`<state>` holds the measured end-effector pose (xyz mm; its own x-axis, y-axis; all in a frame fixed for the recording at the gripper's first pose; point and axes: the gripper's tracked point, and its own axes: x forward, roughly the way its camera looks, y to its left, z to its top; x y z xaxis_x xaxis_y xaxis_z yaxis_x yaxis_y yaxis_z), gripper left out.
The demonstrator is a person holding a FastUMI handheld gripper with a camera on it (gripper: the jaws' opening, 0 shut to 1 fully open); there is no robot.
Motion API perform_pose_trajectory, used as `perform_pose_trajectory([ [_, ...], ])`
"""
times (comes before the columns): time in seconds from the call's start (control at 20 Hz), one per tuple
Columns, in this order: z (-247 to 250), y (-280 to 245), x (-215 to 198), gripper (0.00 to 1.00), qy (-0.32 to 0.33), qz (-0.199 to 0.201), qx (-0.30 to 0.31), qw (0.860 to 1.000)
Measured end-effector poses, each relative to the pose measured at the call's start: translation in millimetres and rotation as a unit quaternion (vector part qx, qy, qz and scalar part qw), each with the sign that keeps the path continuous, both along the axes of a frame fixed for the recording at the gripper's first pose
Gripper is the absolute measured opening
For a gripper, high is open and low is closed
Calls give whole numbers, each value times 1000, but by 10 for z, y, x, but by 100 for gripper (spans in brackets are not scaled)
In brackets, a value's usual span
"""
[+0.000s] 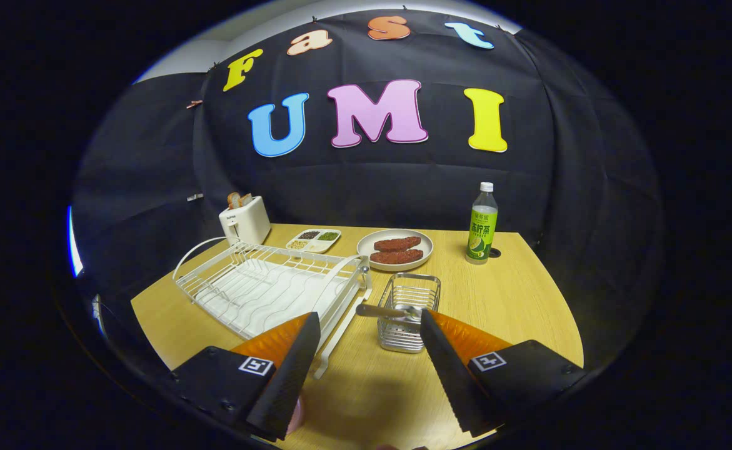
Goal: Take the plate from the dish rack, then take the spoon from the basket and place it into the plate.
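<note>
The tongs (369,325) are hanging open and empty above the desk (516,294). The spoon (386,310) is lying across the basket (408,309) at centre frame; its overhanging handle risks tipping out if nudged.

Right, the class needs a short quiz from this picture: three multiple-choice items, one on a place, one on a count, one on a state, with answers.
1. Where is the spoon?
A. in the toaster
B. in the wire basket
C. beside the bottle

2. How many brown food pieces lie on the plate?
A. one
B. two
C. four

3. How do the fingers of the gripper stand?
A. open, holding nothing
B. shut on the spoon
C. shut on the bottle

Answers:
1 B: the spoon rests across the wire basket, with its handle sticking out over the rim.
2 B: two pieces lie side by side.
3 A: the fingers are spread apart, with the basket just ahead of them.
</note>
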<state>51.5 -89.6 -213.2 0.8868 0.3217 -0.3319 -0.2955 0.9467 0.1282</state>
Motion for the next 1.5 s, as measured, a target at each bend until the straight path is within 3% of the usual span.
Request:
perform_pose_trajectory([
  [0.45,-384,152,574,95,-34,-4,-49,998],
  [0.55,-435,163,648,85,-40,-3,-51,998],
  [0.7,-353,138,703,56,-57,-11,-41,997],
  [0.9,-484,136,741,44,-40,-10,-49,998],
  [1.0,-498,80,772,45,-38,-20,-54,998],
  [1.25,-426,112,775,30,-54,-13,-55,997],
  [1.5,-321,-62,849,17,-57,-51,-41,996],
])
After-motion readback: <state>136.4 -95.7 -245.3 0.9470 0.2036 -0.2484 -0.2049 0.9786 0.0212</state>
